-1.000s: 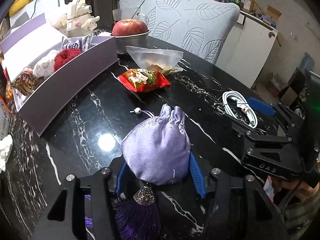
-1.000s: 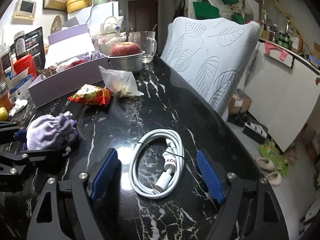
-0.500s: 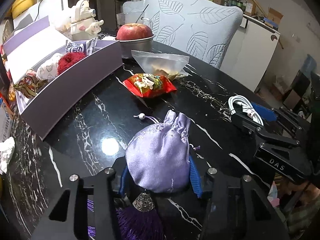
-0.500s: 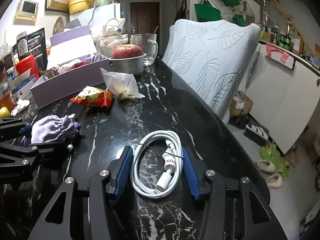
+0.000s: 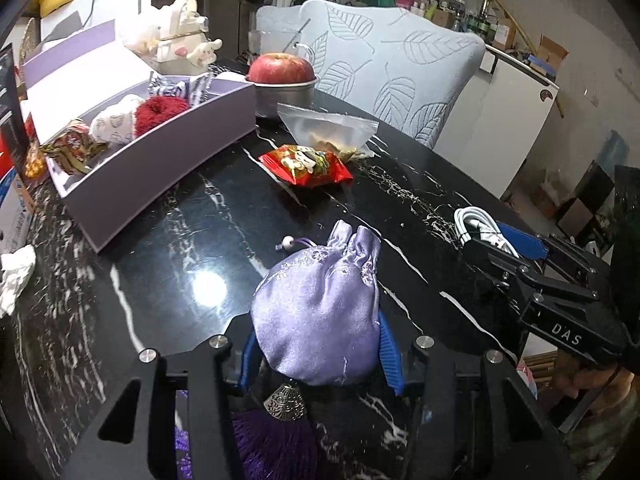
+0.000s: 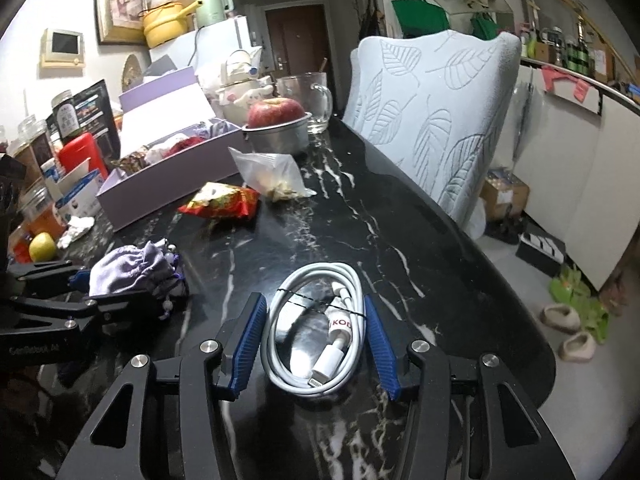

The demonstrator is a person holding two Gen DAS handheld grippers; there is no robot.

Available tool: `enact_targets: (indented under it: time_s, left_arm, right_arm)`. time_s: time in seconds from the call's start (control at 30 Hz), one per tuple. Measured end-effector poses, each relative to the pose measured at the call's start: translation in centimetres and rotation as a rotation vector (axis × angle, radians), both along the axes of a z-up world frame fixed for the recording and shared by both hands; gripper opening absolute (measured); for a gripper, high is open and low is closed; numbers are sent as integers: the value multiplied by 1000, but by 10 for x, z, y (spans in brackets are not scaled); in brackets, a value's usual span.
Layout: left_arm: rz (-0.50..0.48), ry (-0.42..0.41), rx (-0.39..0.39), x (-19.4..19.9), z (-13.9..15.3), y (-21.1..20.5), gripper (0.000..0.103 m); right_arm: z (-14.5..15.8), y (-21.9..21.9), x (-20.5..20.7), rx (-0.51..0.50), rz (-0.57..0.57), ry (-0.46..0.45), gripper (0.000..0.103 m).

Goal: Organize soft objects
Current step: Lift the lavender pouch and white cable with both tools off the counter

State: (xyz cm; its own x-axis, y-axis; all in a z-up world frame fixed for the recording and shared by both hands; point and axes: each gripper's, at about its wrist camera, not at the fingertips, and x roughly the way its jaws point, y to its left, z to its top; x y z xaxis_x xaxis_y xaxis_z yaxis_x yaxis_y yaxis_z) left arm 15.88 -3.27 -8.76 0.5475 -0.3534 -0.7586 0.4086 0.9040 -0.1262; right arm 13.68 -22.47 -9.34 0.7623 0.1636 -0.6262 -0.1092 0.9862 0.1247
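Note:
A lilac satin drawstring pouch [image 5: 320, 304] with a dark purple tassel sits between the blue pads of my left gripper [image 5: 318, 344], which is shut on it; the right wrist view shows the pouch [image 6: 128, 268] at the left. My right gripper [image 6: 313, 304] is shut on a coiled white charging cable [image 6: 340, 320], its pads pressing the coil's two sides on the black marble table [image 6: 320, 216]. In the left wrist view the right gripper [image 5: 500, 240] and the cable [image 5: 476, 224] are at the right. An open lilac box [image 5: 160, 160] at the far left holds several soft items.
A red snack packet [image 5: 306, 162] and a clear zip bag [image 5: 328, 132] lie between the pouch and the box. Behind them stands a metal tin with an apple [image 5: 280, 70]. A leaf-patterned chair back [image 6: 432, 120] borders the table's right edge. Jars and cartons crowd the left.
Both grippers have closed: the left jaws onto the pouch, the right jaws from wide apart onto the cable coil. The left gripper has shifted slightly with the pouch.

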Motion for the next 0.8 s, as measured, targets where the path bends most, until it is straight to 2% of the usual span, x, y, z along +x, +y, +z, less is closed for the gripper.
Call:
enact_targets:
  time_s: [0.27, 0.43, 0.63, 0.8]
  left_arm:
    - [20, -37, -23, -12, 13, 14, 48]
    - [32, -47, -37, -18, 18, 21, 48]
    - [53, -69, -46, -22, 30, 30, 48]
    - [80, -118, -52, -22, 51, 42, 48]
  right_arm:
    - [-2, 23, -12, -39, 50, 9, 50]
    - [0, 31, -18, -19, 76, 6, 50]
    - [15, 40, -23, 1, 105, -20, 50]
    - [32, 48, -25, 18, 138, -48, 50]
